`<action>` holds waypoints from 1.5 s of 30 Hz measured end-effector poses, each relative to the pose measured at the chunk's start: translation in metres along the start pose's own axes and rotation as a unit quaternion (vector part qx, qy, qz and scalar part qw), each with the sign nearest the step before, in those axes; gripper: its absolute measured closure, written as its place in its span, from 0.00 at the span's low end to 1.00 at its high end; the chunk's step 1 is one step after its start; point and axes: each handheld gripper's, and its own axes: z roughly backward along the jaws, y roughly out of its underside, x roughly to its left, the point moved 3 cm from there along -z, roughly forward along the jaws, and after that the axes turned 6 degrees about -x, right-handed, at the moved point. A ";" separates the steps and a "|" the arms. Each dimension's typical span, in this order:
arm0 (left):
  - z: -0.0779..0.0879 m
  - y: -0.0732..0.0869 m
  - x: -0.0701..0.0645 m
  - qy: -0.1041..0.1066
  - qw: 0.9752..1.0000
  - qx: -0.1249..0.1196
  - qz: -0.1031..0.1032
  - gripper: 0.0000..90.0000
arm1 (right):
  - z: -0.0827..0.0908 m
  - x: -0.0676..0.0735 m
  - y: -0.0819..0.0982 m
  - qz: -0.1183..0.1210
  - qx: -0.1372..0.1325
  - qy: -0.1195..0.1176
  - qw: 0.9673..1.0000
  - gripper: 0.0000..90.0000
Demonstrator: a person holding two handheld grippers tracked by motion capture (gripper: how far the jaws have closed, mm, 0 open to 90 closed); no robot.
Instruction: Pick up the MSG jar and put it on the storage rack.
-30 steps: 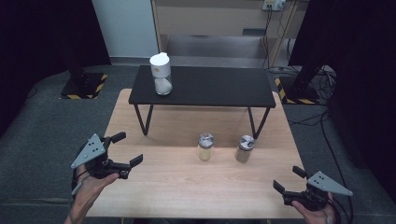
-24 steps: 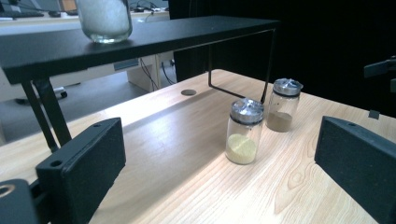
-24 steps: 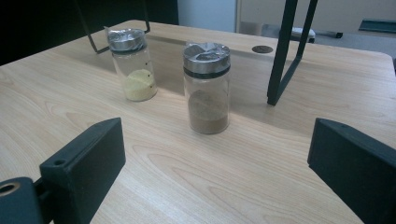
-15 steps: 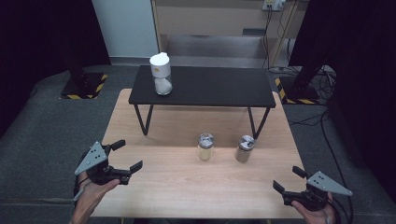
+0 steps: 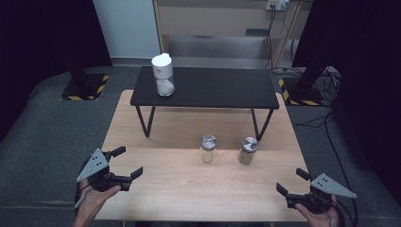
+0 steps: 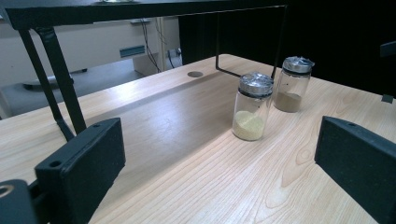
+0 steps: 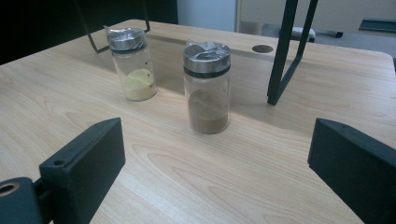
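Note:
Two small glass jars with silver lids stand on the wooden table (image 5: 156, 189): one holds yellow powder (image 5: 208, 148) (image 6: 252, 113) (image 7: 134, 64), the other brown powder (image 5: 248, 150) (image 6: 291, 84) (image 7: 206, 87). A taller white-capped jar (image 5: 162, 74) with white powder stands on the black shelf (image 5: 213, 87) at the back. My left gripper (image 5: 126, 162) hovers open at the table's front left, apart from the jars. At the front right my right gripper (image 5: 292, 181) is open too, nothing between its jaws.
The black shelf stands on thin metal legs (image 5: 146, 120) over the table's far half. A round cable hole (image 6: 194, 73) (image 7: 262, 48) sits in the tabletop near the shelf. Dark floor surrounds the table, with cabinets and cables behind.
My left gripper has drifted toward the front edge of the table and a little right. The right gripper and the jars have stayed put.

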 end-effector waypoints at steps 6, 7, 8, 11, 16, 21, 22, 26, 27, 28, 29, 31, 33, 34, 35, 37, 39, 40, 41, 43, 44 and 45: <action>-0.001 0.006 0.000 -0.005 1.000 0.005 -0.005 0.01 | 0.000 0.000 0.000 -0.001 0.000 0.000 1.000 0.05; -0.001 0.007 0.000 -0.005 1.000 0.004 -0.004 0.01 | 0.000 0.000 0.000 -0.001 0.000 0.000 1.000 0.05; -0.001 0.008 0.000 -0.004 1.000 0.003 -0.003 0.01 | 0.000 0.000 0.000 -0.001 0.000 0.000 1.000 0.05; -0.001 0.012 0.000 -0.007 1.000 0.003 0.001 0.01 | 0.000 -0.001 0.000 -0.002 0.000 0.000 1.000 0.05; 0.000 0.018 0.000 -0.005 1.000 0.011 0.004 0.01 | -0.001 -0.001 0.000 -0.002 0.001 0.000 1.000 0.05; 0.003 0.024 0.001 -0.006 1.000 0.018 0.015 0.02 | -0.001 -0.001 0.000 -0.005 0.000 0.001 1.000 0.05; 0.003 0.026 0.001 -0.006 1.000 0.019 0.018 0.02 | -0.001 -0.001 0.000 -0.006 0.000 0.001 1.000 0.05; 0.004 0.031 0.003 -0.001 0.999 0.020 0.034 0.02 | -0.001 -0.001 0.000 -0.005 0.000 0.002 1.000 0.05; 0.004 0.031 0.003 -0.001 0.999 0.021 0.037 0.02 | -0.001 -0.001 0.000 -0.005 0.000 0.001 1.000 0.05; 0.004 0.032 0.004 -0.001 0.999 0.021 0.037 0.02 | -0.001 -0.001 0.000 -0.004 -0.001 0.001 1.000 0.05; 0.005 0.032 0.004 -0.001 0.999 0.020 0.036 0.02 | -0.002 -0.001 0.000 -0.003 0.000 0.001 1.000 0.05; 0.006 0.033 0.004 -0.001 0.999 0.019 0.038 0.02 | -0.002 -0.001 0.000 -0.002 0.000 -0.001 1.000 0.05; 0.005 0.034 0.004 0.000 0.999 0.021 0.038 0.02 | -0.003 -0.001 0.000 -0.001 0.001 -0.002 1.000 0.05; 0.005 0.034 0.004 0.001 0.999 0.023 0.038 0.02 | -0.003 -0.002 0.000 -0.001 0.000 -0.003 1.000 0.05; 0.004 0.034 0.004 0.002 0.999 0.024 0.037 0.02 | -0.003 -0.002 0.000 -0.001 0.000 -0.003 1.000 0.05; 0.004 0.034 0.004 0.004 0.999 0.022 0.037 0.02 | -0.003 -0.002 0.000 -0.001 0.001 -0.004 1.000 0.05; 0.004 0.034 0.004 0.006 0.999 0.022 0.038 0.02 | -0.003 -0.002 0.000 -0.001 0.000 -0.003 1.000 0.05; 0.004 0.034 0.004 0.006 0.999 0.021 0.039 0.02 | -0.002 -0.002 0.000 -0.001 0.000 -0.003 1.000 0.05; 0.004 0.034 0.005 0.008 0.999 0.021 0.041 0.02 | -0.002 -0.002 0.000 -0.001 0.000 -0.003 1.000 0.05; 0.004 0.035 0.006 0.010 0.999 0.017 0.046 0.02 | -0.003 -0.001 0.000 -0.001 0.001 -0.003 1.000 0.05; 0.005 0.035 0.006 0.009 0.999 0.017 0.046 0.02 | -0.003 -0.001 0.000 -0.001 0.002 -0.003 1.000 0.05; 0.005 0.035 0.006 0.010 0.999 0.016 0.046 0.02 | -0.002 -0.001 0.000 0.000 0.001 -0.003 1.000 0.05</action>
